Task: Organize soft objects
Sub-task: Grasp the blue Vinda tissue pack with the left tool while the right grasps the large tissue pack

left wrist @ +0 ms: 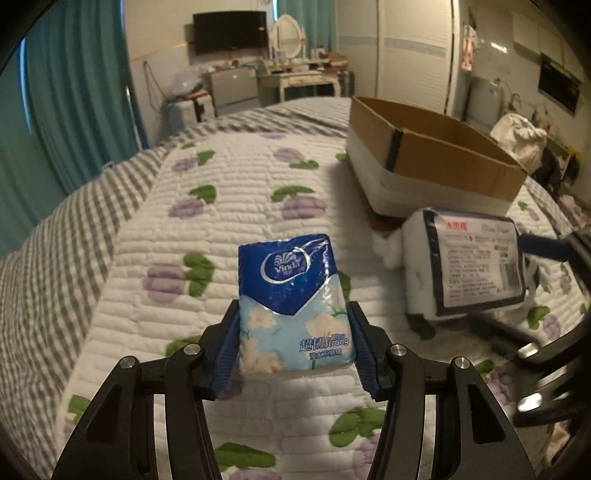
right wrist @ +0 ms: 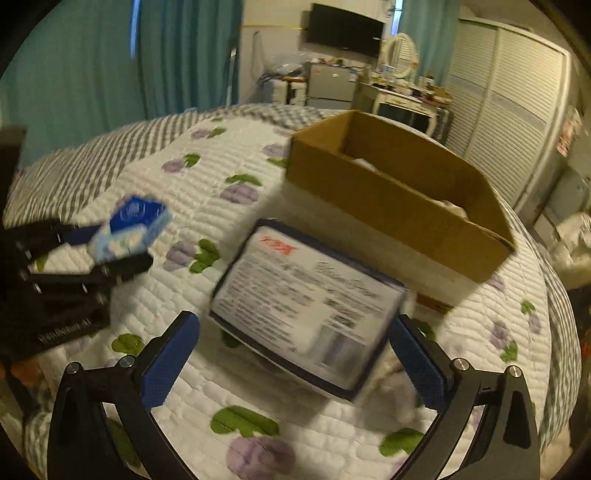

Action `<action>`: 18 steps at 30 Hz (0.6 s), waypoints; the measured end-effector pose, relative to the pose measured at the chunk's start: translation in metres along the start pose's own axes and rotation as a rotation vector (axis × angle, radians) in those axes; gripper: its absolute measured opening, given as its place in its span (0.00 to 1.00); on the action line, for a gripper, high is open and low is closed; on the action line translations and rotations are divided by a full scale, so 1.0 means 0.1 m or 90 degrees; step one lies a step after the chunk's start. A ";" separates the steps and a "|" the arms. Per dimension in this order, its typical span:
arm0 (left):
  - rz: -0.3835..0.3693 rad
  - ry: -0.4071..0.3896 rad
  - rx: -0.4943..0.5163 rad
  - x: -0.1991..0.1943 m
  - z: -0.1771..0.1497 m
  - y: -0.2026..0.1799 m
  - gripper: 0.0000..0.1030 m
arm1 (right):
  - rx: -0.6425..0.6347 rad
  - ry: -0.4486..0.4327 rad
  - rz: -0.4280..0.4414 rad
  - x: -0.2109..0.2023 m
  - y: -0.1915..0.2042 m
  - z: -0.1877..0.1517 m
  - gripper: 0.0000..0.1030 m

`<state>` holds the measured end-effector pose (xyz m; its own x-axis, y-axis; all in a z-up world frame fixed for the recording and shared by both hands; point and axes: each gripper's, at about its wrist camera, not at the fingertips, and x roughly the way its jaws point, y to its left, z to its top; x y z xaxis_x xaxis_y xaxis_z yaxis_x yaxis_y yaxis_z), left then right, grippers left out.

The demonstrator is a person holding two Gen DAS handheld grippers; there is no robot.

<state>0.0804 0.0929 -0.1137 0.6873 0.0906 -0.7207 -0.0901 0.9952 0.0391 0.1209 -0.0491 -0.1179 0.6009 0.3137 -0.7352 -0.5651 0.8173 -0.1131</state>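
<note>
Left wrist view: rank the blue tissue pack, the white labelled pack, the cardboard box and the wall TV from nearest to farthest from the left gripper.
1. Blue tissue pack: between the jaws of the left gripper, centre.
2. White labelled pack: on the quilt, to the right.
3. Cardboard box: behind that pack, upper right.
4. TV: on the far wall, top centre.

Your right wrist view smears the label on the large tissue pack (right wrist: pixel 306 306); its print is unreadable, and the cardboard box (right wrist: pixel 388 199) walls hide most of its contents.
</note>
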 end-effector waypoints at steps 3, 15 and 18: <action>-0.004 -0.008 0.001 -0.02 0.01 0.01 0.52 | -0.034 0.025 -0.006 0.22 0.13 0.00 1.00; -0.020 -0.002 -0.006 0.05 0.01 0.02 0.52 | -0.068 0.038 -0.098 0.48 0.10 -0.06 0.71; -0.018 -0.009 0.000 0.00 0.01 0.00 0.52 | -0.044 0.013 -0.084 0.37 0.02 -0.06 0.57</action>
<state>0.0812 0.0930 -0.1135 0.7000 0.0630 -0.7113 -0.0703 0.9973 0.0192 0.1390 -0.0387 -0.1494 0.6618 0.1948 -0.7240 -0.5191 0.8158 -0.2550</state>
